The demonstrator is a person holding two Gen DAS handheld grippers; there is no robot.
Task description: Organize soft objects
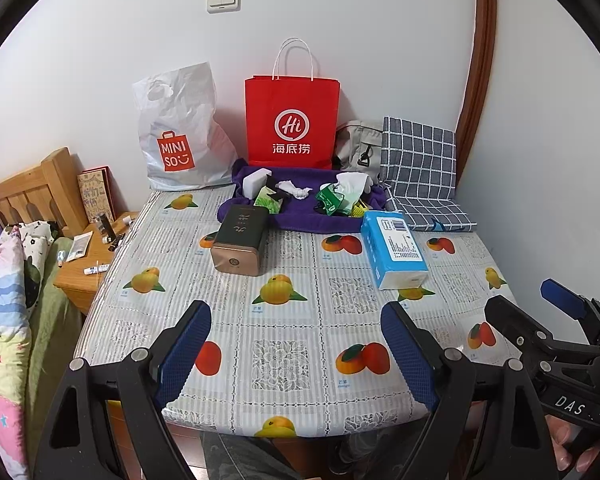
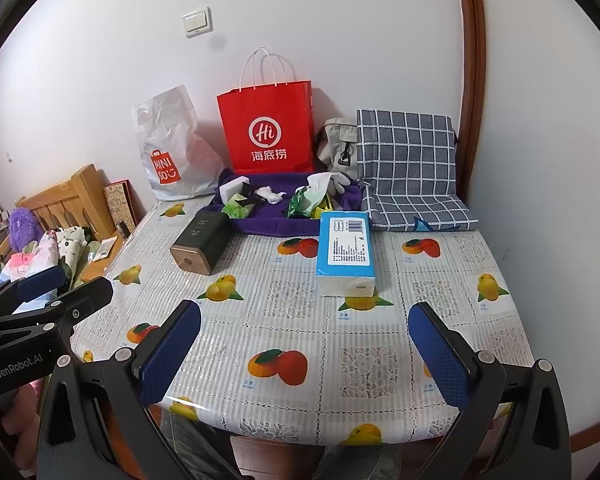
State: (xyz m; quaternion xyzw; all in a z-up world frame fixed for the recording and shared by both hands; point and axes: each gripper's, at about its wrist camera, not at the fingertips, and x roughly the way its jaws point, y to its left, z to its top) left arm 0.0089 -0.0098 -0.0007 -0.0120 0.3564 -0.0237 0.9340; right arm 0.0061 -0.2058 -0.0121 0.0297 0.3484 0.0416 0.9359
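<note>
With the left hand-held gripper (image 1: 296,344) and the right hand-held gripper (image 2: 306,354) both spread open, empty, above the table's (image 1: 288,360) near edge, we should reach far. The purple towel (image 1: 300,220) lies rumpled at the back, tissue pack (image 1: 394,248) just right.

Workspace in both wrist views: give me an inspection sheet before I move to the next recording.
Surface: table under a fruit-print cover.
Job's things: purple towel at the back holding gloves and packets; blue tissue pack in front of it.
Clutter: dark tin, red paper bag, white plastic bag, checked cushion.
Grippers: left gripper and right gripper open, empty.
Cables: nothing seen.
Surroundings: white wall, bed at left.
</note>
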